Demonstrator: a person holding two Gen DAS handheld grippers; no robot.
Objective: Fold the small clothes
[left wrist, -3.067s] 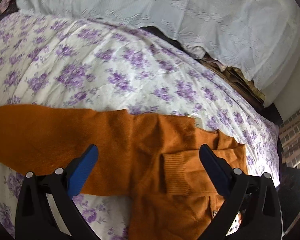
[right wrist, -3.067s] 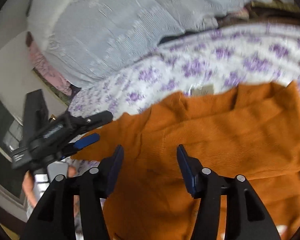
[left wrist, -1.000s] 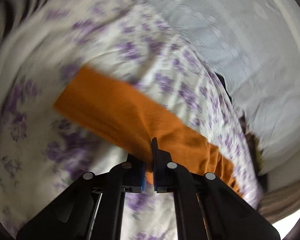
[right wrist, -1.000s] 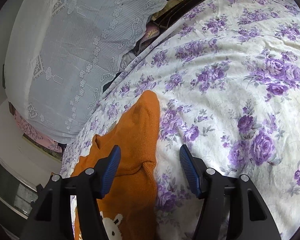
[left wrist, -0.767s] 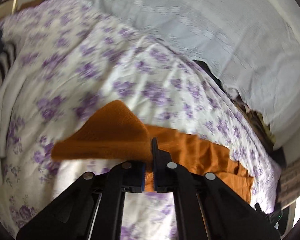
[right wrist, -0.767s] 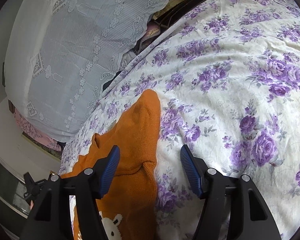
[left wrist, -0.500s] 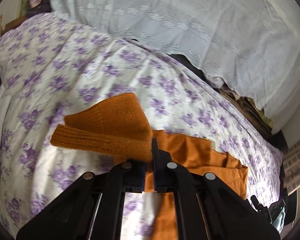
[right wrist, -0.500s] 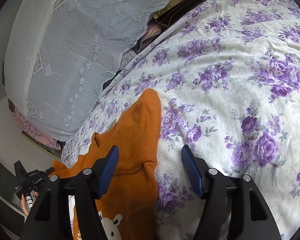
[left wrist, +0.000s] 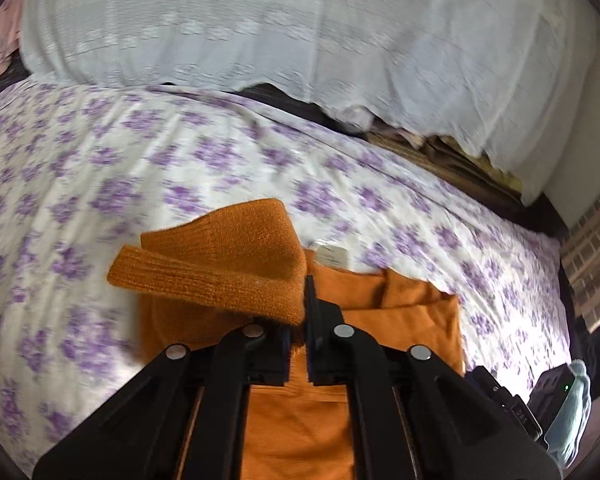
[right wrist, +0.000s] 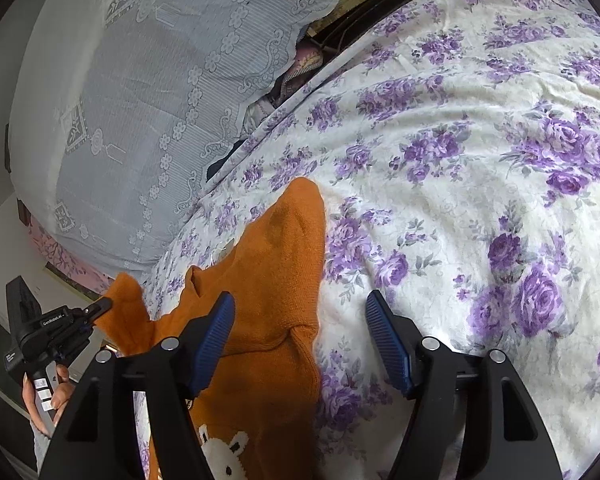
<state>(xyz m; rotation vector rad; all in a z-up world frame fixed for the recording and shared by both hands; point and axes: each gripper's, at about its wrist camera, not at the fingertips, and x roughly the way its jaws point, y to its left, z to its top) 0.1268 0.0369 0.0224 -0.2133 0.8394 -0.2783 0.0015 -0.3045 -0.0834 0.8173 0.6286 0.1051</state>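
Both views are taken close above the bed (left wrist: 180, 168), angled downward along the fingers (right wrist: 216, 332); the orange sweater (right wrist: 276, 280) is shared.

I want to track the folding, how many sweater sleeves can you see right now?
2. One sleeve is pinched in the shut left tongs, lifted over the orange sweater. The other sleeve lies flat on the floral bedsheet.
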